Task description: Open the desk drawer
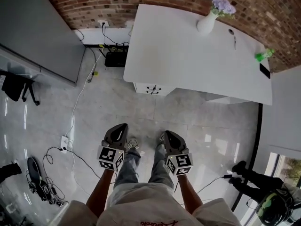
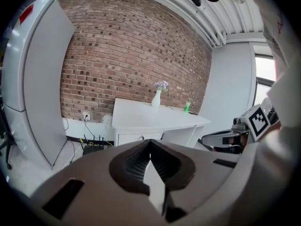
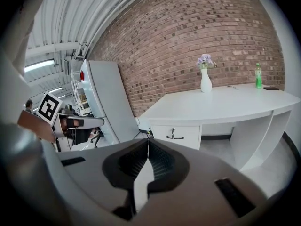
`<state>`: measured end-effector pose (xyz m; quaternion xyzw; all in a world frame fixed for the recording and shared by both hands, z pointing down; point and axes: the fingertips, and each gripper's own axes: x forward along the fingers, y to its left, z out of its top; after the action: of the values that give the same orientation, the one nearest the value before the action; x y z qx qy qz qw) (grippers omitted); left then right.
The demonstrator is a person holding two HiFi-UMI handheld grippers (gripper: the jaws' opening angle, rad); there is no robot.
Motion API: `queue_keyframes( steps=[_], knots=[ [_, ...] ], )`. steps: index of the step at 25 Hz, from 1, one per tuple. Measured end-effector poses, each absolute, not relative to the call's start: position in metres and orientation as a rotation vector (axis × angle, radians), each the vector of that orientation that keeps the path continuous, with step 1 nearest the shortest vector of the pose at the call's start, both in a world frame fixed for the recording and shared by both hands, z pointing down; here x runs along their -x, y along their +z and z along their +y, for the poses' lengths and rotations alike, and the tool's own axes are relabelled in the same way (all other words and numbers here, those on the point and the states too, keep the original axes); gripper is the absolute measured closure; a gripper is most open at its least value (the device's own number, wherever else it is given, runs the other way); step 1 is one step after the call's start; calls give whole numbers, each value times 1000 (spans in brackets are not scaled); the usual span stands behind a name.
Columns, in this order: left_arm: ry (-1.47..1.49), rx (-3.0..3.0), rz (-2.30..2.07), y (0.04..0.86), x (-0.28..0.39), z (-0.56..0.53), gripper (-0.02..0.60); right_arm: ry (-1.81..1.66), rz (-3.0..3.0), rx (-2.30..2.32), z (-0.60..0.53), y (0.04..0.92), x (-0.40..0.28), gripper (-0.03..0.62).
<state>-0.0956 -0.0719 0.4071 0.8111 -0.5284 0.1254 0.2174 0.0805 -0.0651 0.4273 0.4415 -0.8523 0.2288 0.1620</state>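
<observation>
The white desk (image 1: 188,55) stands against the brick wall, well ahead of me. Its drawer (image 1: 153,89) is closed and has a dark handle; the drawer (image 3: 176,134) faces the right gripper view and shows small as the drawer (image 2: 138,137) in the left gripper view. My left gripper (image 1: 123,126) and right gripper (image 1: 165,134) hang side by side above the floor in front of my legs, far from the desk. Both point toward it. The left gripper (image 2: 150,142) has its jaws together and empty. The right gripper (image 3: 148,141) is likewise shut on nothing.
A white vase with purple flowers (image 1: 207,21), a green bottle (image 1: 263,55) and a black phone (image 1: 265,70) rest on the desk. A grey cabinet (image 1: 37,32) stands at left. Cables and a power strip (image 1: 64,141) lie on the floor to my left.
</observation>
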Motion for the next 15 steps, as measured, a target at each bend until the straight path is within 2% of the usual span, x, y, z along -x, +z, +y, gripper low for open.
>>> queue_keyframes(
  steps=[15],
  knots=[
    [421, -2280, -1402, 522, 87, -68, 569, 622, -2423, -1267, -100, 547, -79, 577]
  ],
)
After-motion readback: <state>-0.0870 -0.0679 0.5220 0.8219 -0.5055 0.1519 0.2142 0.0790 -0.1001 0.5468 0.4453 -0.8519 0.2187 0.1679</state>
